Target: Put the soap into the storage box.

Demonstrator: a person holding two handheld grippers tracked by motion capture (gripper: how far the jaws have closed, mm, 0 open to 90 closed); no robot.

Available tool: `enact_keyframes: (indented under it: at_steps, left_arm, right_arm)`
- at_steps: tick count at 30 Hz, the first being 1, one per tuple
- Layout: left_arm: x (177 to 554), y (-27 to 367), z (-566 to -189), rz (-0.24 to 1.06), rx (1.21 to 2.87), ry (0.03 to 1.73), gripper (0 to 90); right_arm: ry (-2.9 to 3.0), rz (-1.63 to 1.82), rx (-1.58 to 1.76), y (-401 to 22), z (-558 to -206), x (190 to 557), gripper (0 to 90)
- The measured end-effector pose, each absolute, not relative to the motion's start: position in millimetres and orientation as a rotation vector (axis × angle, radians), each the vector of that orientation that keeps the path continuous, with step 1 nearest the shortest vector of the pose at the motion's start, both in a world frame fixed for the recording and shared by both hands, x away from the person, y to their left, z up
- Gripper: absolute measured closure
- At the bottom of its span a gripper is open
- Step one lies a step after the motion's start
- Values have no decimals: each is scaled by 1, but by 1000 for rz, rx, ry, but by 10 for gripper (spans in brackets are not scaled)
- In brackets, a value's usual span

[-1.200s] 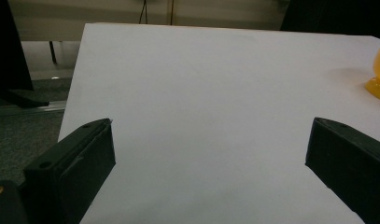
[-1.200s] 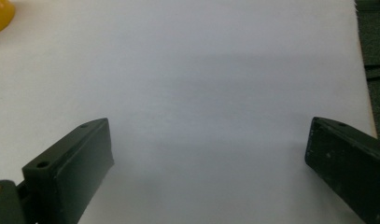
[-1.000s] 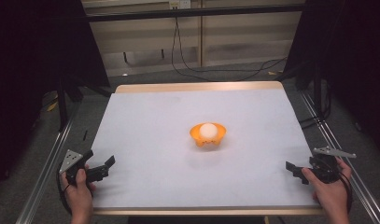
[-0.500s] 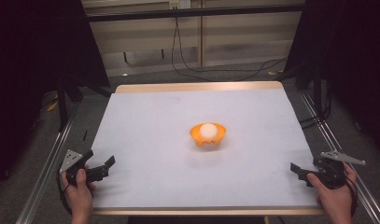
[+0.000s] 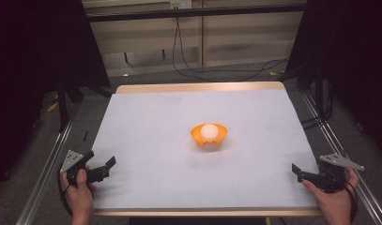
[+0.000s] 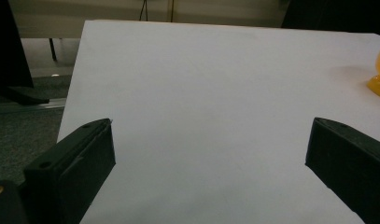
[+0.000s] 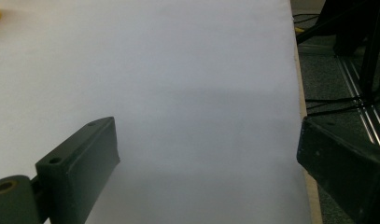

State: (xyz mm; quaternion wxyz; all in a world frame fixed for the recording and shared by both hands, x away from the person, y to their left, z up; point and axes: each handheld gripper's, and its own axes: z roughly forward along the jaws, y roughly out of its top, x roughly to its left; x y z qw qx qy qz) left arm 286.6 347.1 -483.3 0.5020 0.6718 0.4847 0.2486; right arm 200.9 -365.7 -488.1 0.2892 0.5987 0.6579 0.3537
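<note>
Covering most of the high view, the white tabletop (image 5: pixel 156 140) is seen with a wooden edge along its far side, and dark curtains and floor cables lie beyond it. Metal rails (image 5: pixel 43 173) are seen on the floor along both sides. At the near left corner, the left hand (image 5: pixel 80 192) is brought in from the bottom edge and the left tongs (image 5: pixel 109 166) are held low over the tabletop, pointed toward the middle; their jaws are spread wide apart with nothing between them, as is seen in the left gripper view (image 6: pixel 206 154). At the near right corner, the right hand (image 5: pixel 334 201) is placed likewise, and the right tongs (image 5: pixel 296 171) are aimed inward with the jaws spread and nothing held (image 7: pixel 208 158); the tabletop's right edge is crossed by the outer jaw in the right gripper view. Near the middle of the tabletop, an orange bowl (image 5: pixel 208 136) is set, well apart from both tongs, and a white ball (image 5: pixel 208 131) is held inside it. Nothing is seen lying between the bowl and either pair of tongs.
</note>
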Motion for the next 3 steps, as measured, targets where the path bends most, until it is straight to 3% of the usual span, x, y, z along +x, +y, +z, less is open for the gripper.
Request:
enact_keyframes:
  at_steps: [3]
  left_arm:
    - [287,347,-483,603,1628,1174,13]
  right_arm:
    - [1737,952,1605,-366,-488,200,65]
